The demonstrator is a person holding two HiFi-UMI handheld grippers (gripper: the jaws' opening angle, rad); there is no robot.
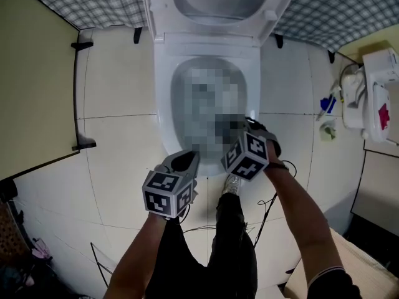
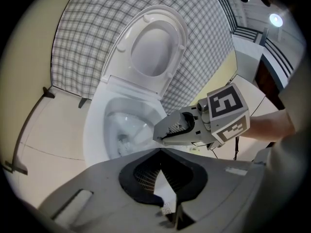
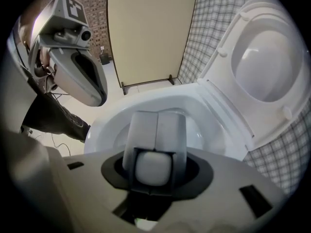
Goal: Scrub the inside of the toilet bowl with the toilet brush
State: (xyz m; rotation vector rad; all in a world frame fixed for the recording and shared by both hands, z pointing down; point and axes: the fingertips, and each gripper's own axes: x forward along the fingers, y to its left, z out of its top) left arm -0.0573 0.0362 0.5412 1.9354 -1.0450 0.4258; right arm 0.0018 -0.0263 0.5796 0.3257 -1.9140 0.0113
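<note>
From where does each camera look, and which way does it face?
Head view: on the head, steeply down onto toilet bowl; both forearms, left gripper, right gripper show.
Left gripper view: along its own shut jaws toward bowl and raised seat.
Right gripper view: along its jaws, clamped on the toilet brush, into the bowl.
Shared: each gripper view shows the other gripper.

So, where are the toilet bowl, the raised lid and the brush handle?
toilet bowl (image 1: 163, 114): head view, white left rim.
raised lid (image 2: 155, 46): left gripper view, inner face.
brush handle (image 3: 152, 168): right gripper view, rounded white end.
</note>
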